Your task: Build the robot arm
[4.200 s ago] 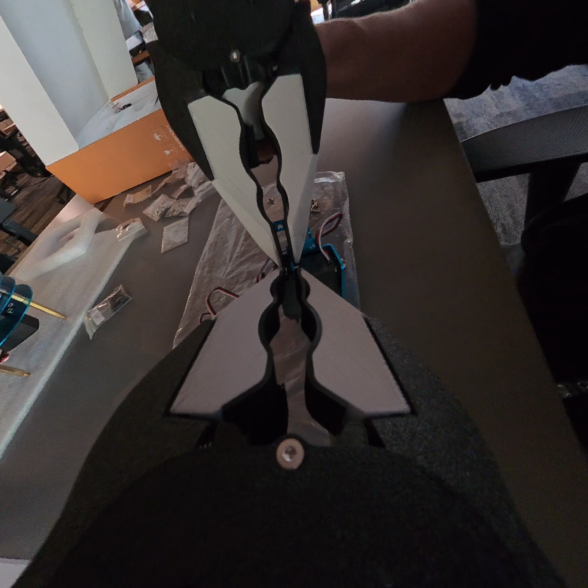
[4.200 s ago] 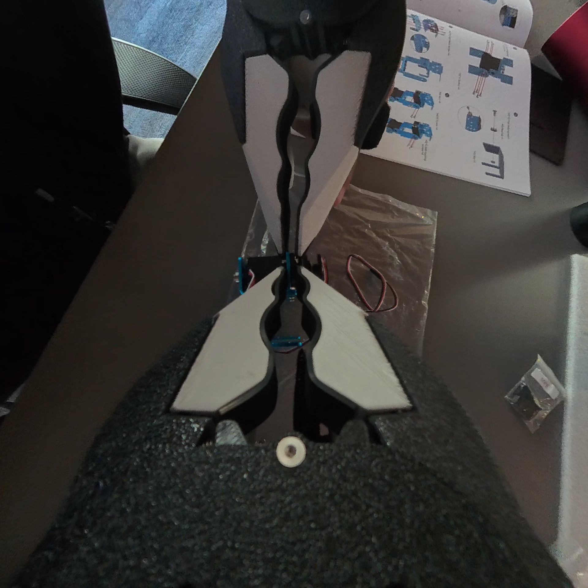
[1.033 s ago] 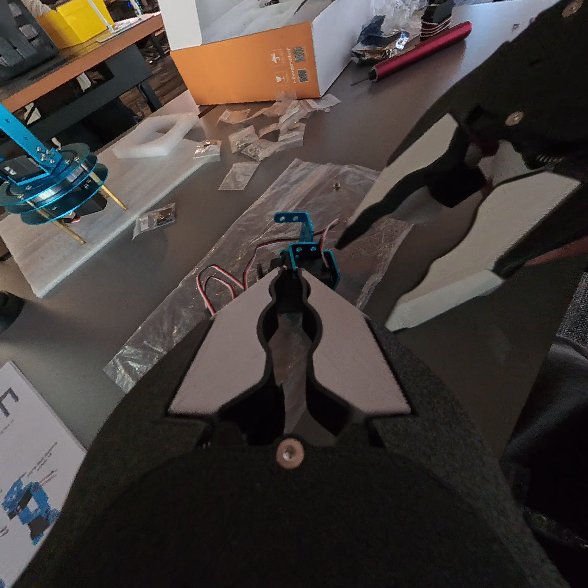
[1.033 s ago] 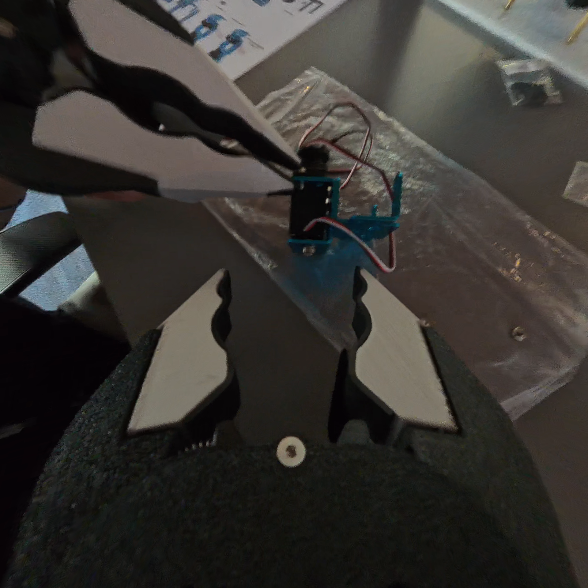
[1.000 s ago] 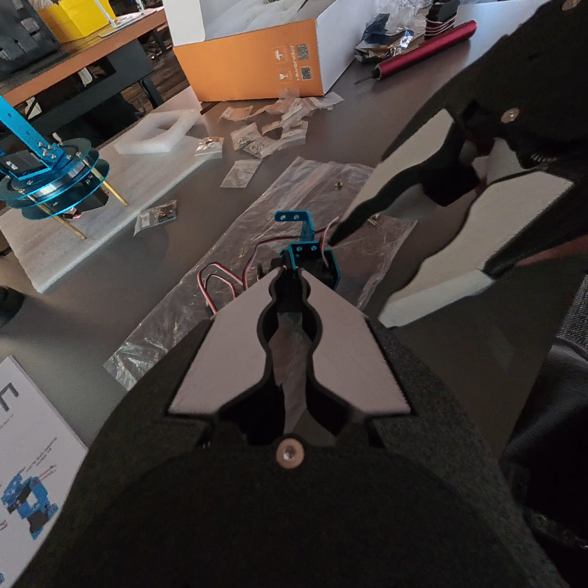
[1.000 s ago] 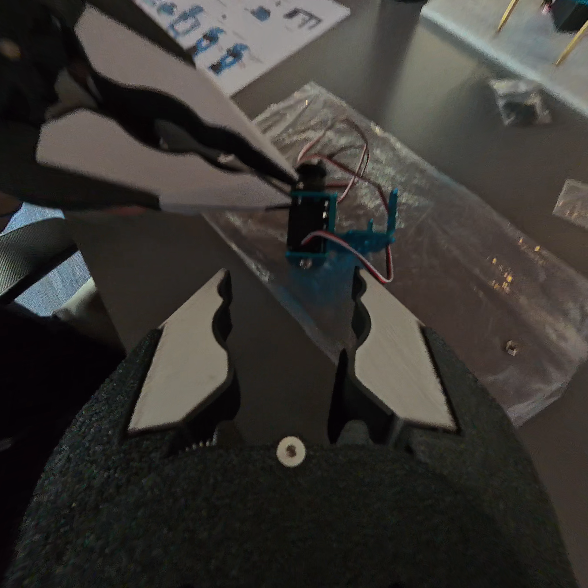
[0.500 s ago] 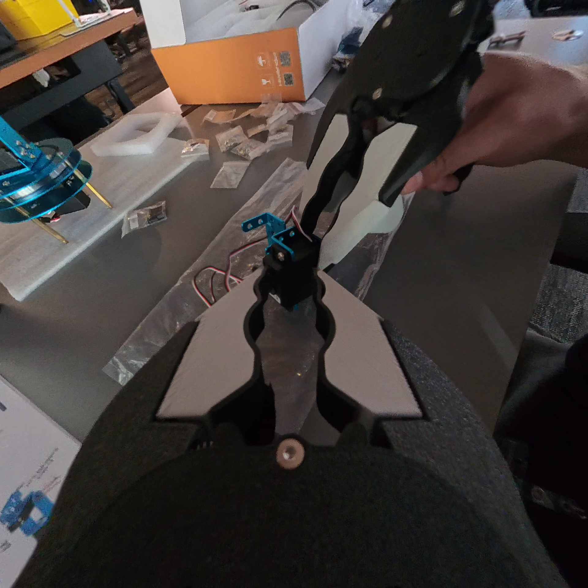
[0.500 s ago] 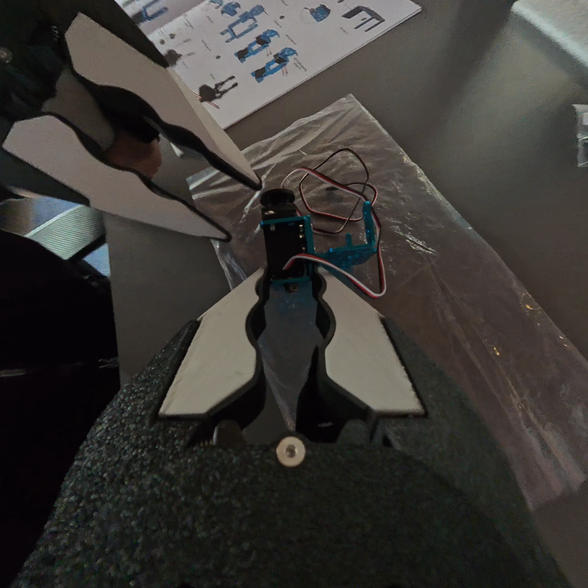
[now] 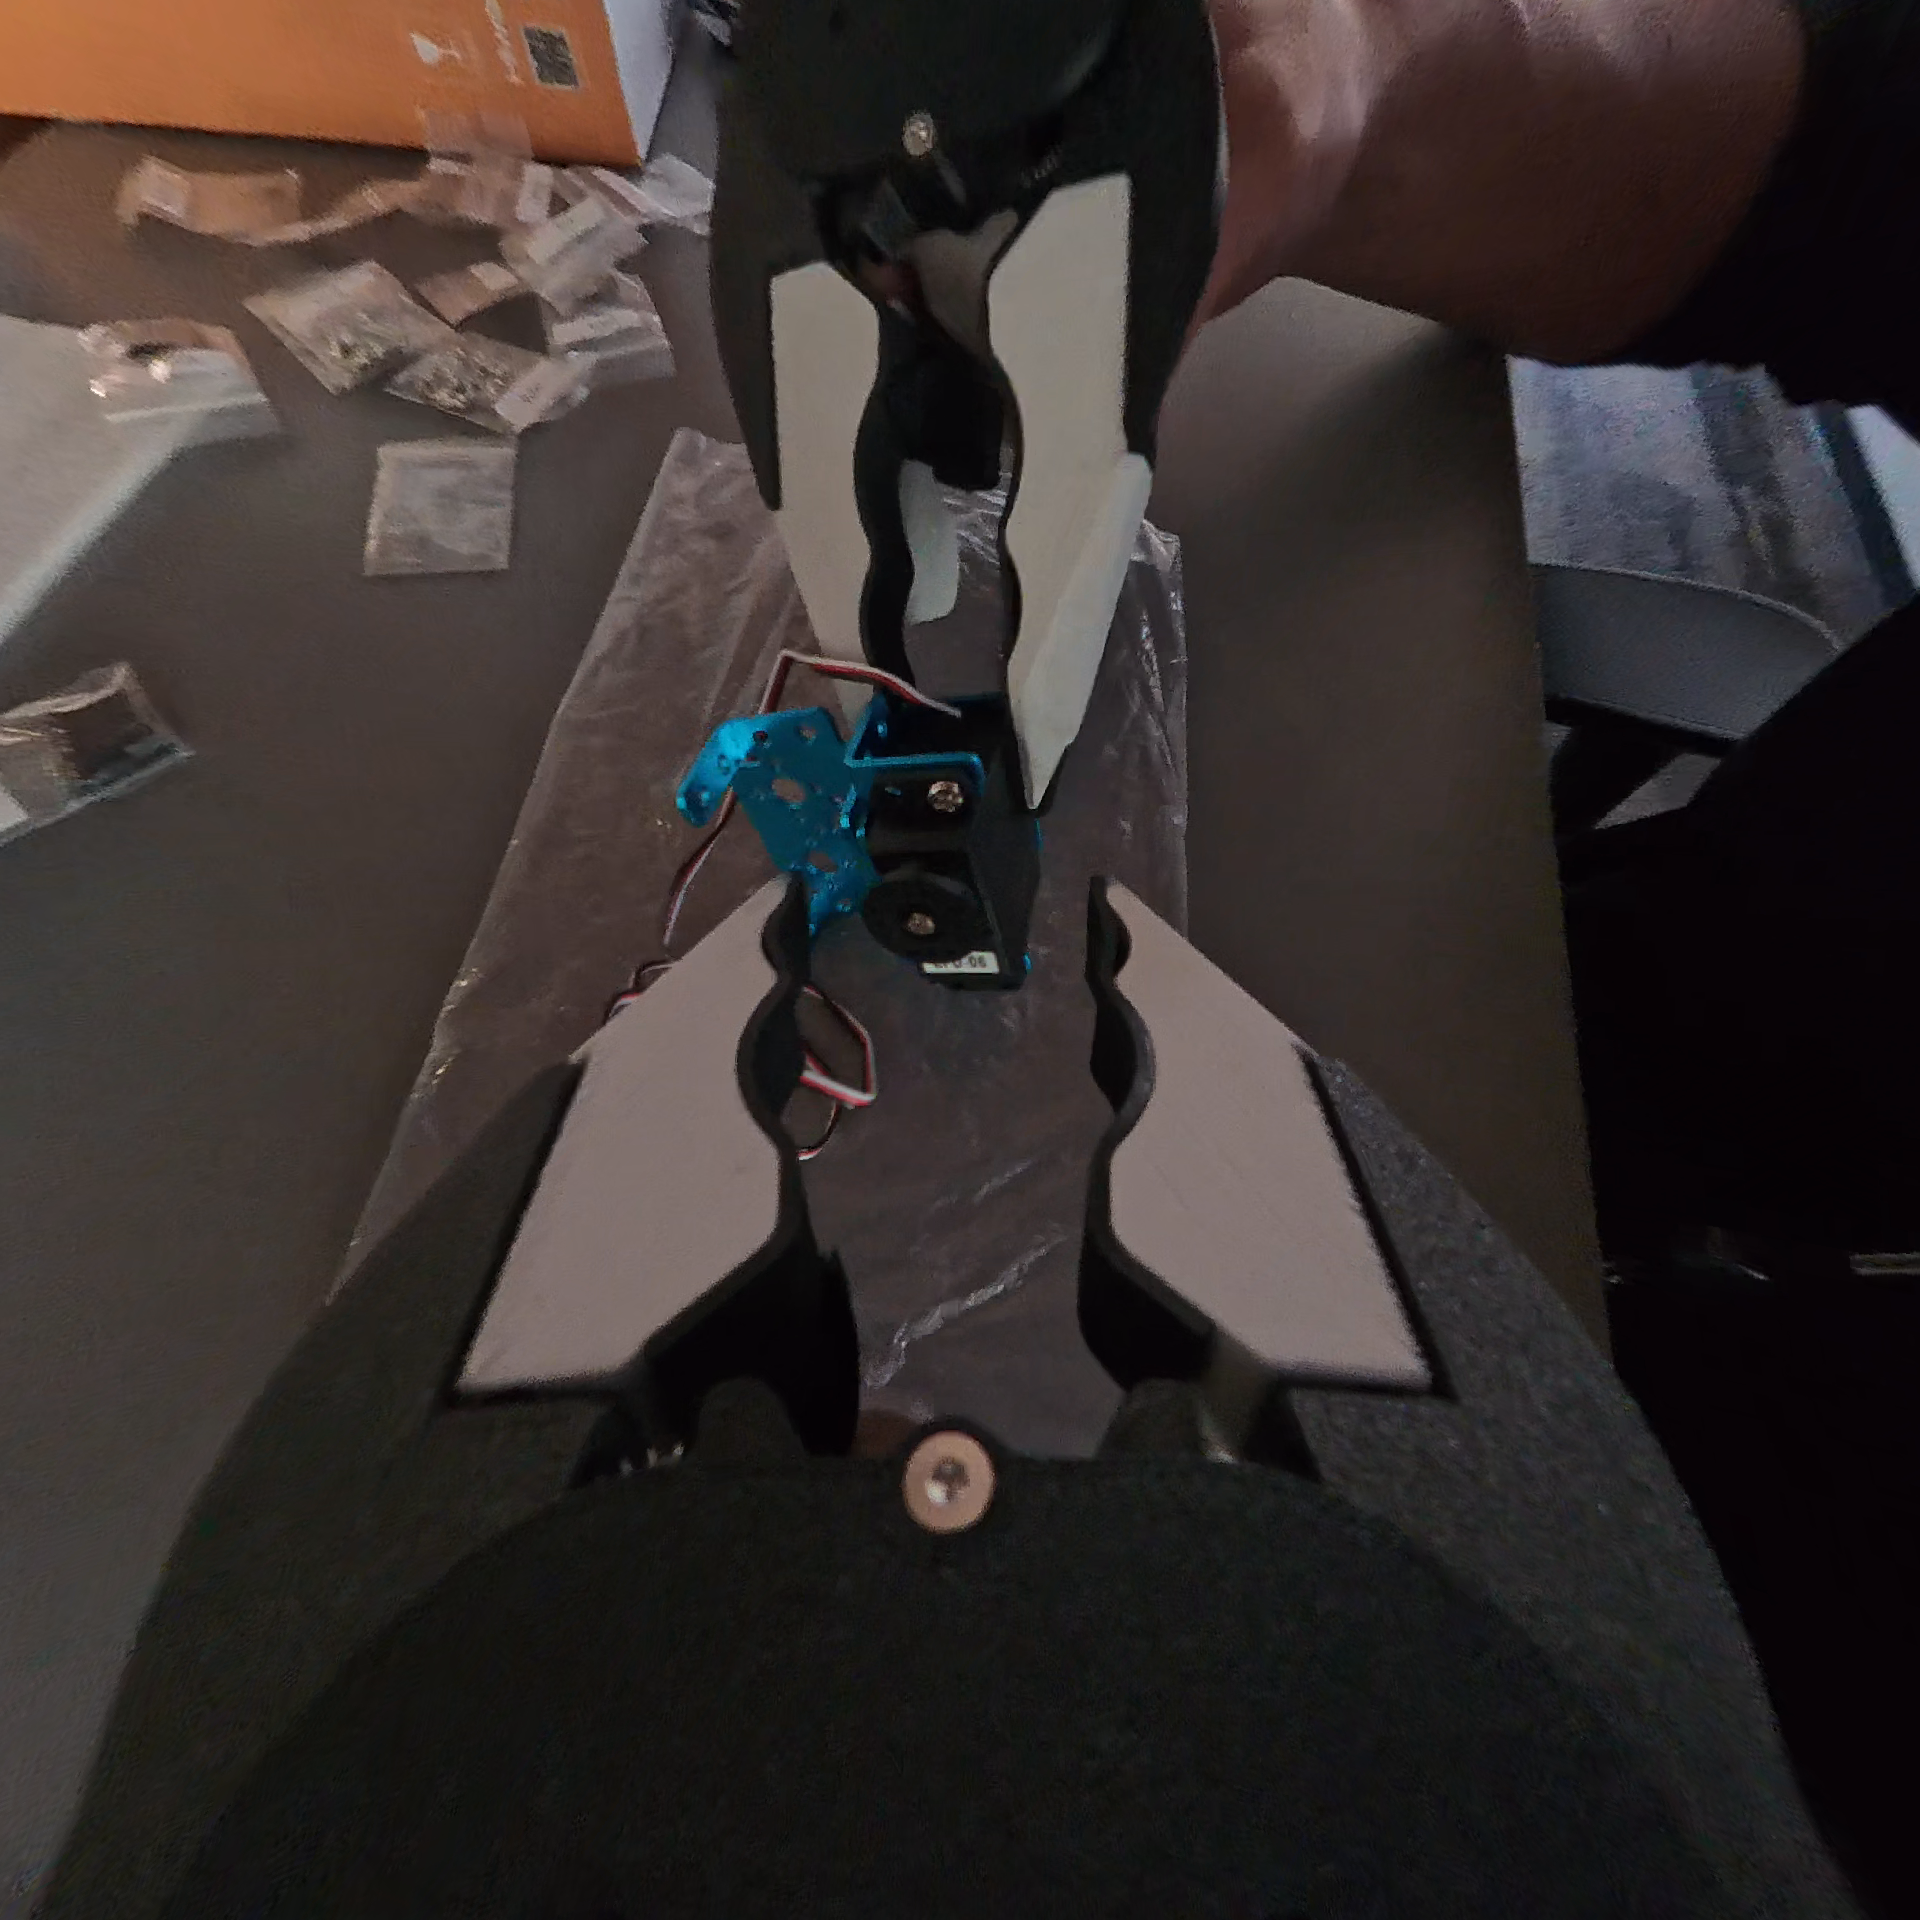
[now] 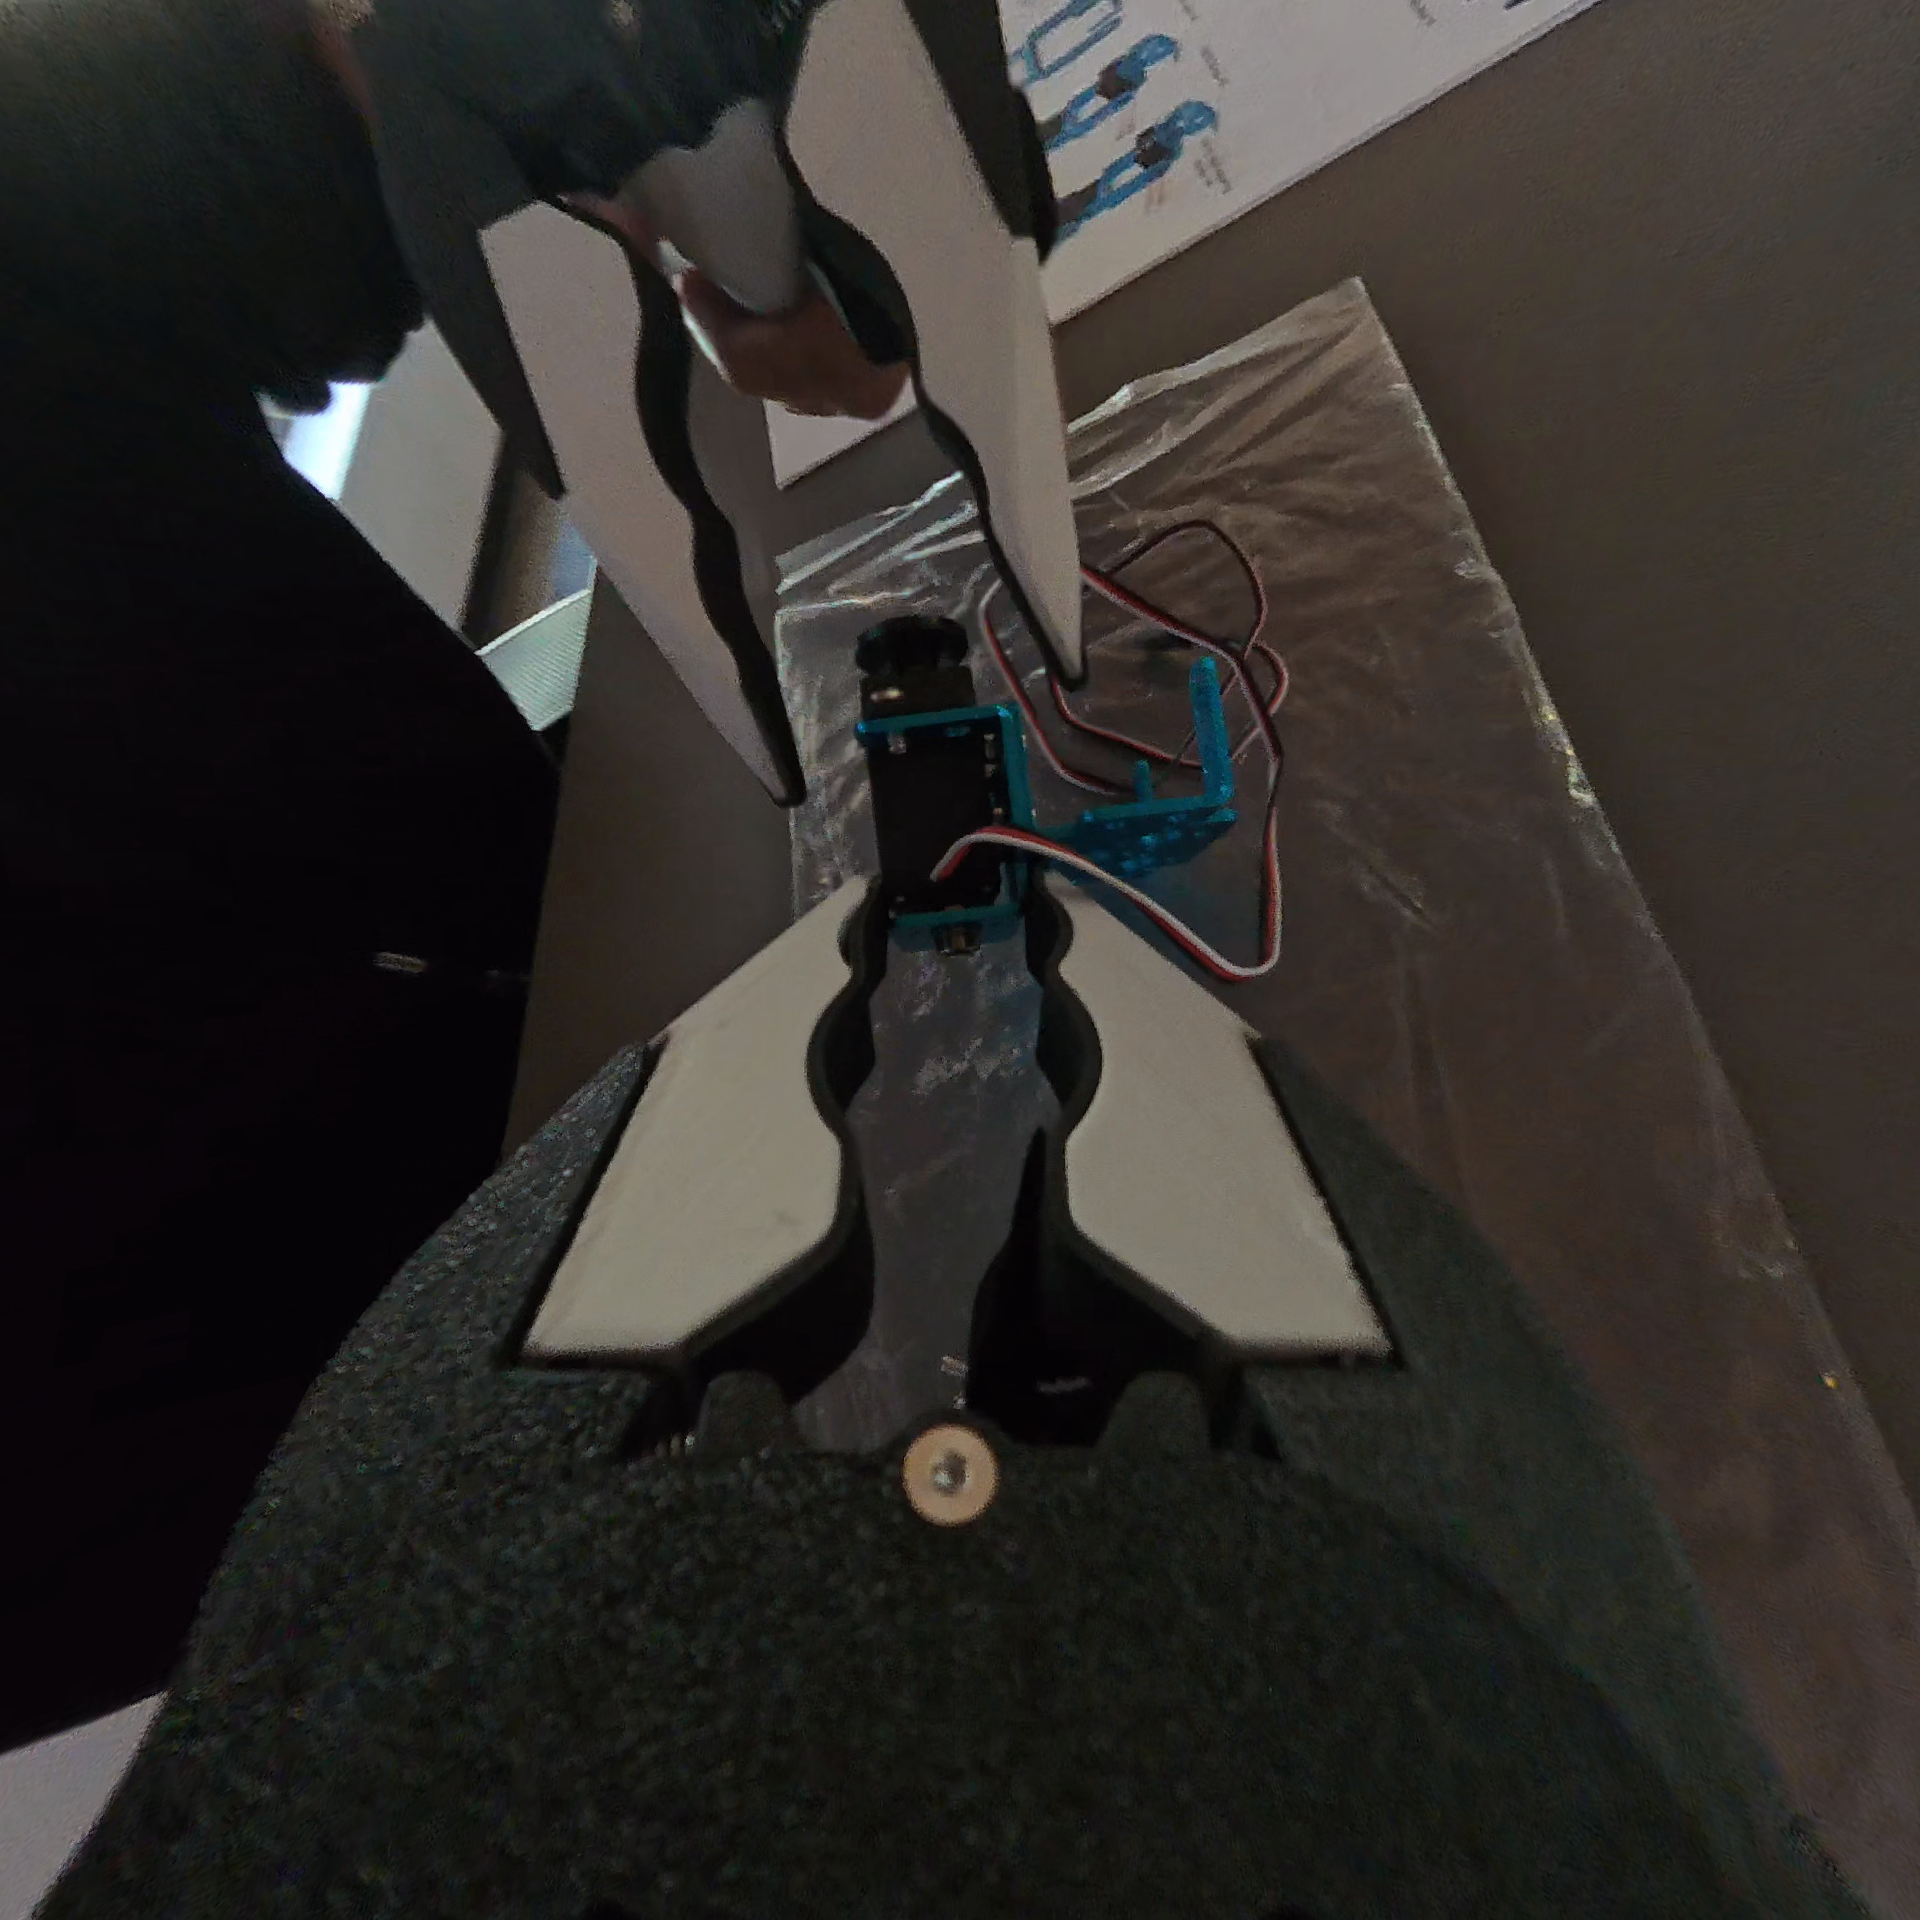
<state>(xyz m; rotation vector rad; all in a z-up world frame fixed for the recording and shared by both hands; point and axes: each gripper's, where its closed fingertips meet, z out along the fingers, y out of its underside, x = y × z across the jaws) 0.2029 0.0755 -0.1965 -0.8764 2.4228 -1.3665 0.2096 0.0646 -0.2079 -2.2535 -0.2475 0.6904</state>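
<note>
A black servo (image 9: pixel 935 831) in a blue metal bracket (image 9: pixel 779 790) with a red, white and black wire (image 9: pixel 831 1081) is held just above a clear plastic bag (image 9: pixel 987 1195) on the dark table (image 9: pixel 260 935). My right gripper (image 10: pixel 956 899) is shut on the servo (image 10: pixel 935 810) at its near end; it also shows in the left wrist view (image 9: pixel 961 738), coming from the far side. My left gripper (image 9: pixel 940 899) is open, its fingertips on either side of the servo and apart from it. It also shows open in the right wrist view (image 10: pixel 928 738).
An orange box (image 9: pixel 312 62) and several small bags of parts (image 9: pixel 447 353) lie at the far left. A printed instruction sheet (image 10: pixel 1247 135) lies beyond the plastic bag (image 10: pixel 1455 831). A chair (image 9: pixel 1714 623) stands off the table's right edge. A hand (image 9: pixel 1455 177) holds the right gripper.
The servo has passed from my left gripper to my right. The right gripper closed on it; the left gripper opened and let go. Both grippers now face each other.
</note>
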